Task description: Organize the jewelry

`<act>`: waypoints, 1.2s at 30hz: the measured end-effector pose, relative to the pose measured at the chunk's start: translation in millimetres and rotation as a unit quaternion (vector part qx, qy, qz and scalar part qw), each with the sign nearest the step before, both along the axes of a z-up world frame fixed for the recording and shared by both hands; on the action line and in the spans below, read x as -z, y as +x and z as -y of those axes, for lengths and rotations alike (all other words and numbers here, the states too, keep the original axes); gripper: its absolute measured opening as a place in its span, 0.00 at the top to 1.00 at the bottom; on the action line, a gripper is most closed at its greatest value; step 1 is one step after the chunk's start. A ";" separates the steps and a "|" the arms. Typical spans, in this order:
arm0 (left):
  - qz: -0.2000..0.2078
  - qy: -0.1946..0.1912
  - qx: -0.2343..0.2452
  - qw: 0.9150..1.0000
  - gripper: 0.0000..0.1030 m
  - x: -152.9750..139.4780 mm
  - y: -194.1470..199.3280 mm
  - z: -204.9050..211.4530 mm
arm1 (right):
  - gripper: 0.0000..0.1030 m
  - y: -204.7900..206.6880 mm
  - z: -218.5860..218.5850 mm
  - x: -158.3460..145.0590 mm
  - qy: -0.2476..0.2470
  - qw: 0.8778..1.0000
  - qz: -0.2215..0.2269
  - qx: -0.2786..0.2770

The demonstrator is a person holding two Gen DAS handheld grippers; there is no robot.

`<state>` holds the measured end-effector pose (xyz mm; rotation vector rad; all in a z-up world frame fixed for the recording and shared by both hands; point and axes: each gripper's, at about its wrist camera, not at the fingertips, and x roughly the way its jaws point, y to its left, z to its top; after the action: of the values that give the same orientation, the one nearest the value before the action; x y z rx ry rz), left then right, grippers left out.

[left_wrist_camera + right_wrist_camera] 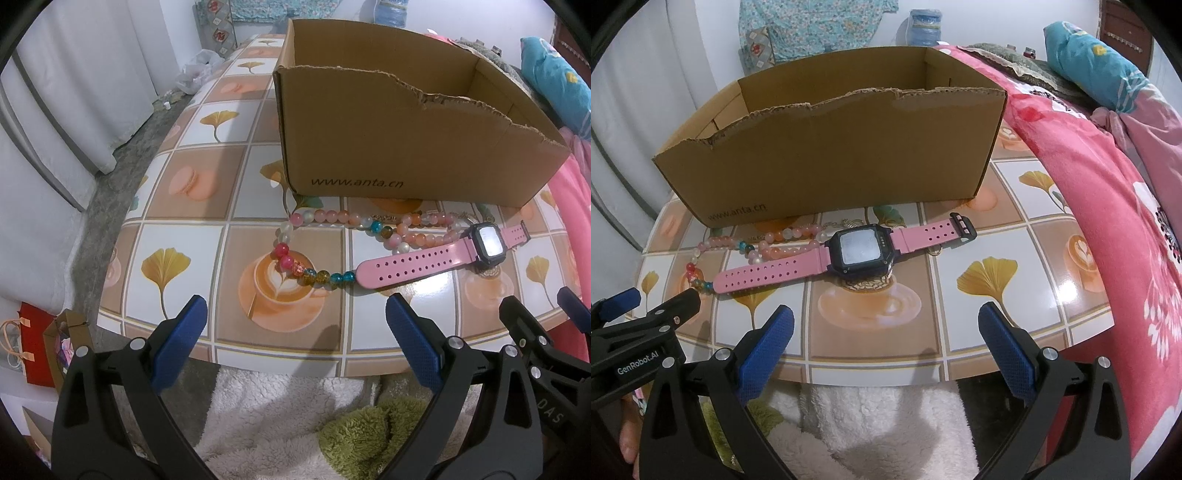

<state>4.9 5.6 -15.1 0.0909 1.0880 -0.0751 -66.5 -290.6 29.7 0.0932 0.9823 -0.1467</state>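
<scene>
On the counter (1052, 258) before the cardboard box (831, 147), both grippers (295, 325) (886, 328) hover, fingers released; pinch the pink watch (857, 251) at its strap, clear of the bead strands (314, 273), seemingly tangled beneath.

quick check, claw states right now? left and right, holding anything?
Left claw: open, empty, short of the bead necklace.
Right claw: open, empty, short of the pink watch.
</scene>
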 end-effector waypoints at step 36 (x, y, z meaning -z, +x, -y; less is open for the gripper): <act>0.001 0.004 0.000 1.000 0.09 -0.2 -1.5 1.2 | 0.05 1.3 0.9 1.3 0.010 1.000 -0.008 0.001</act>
<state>3.4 4.3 -14.9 0.0983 1.0868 -0.0712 -65.2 -291.4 28.4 0.1120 0.9993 -0.1404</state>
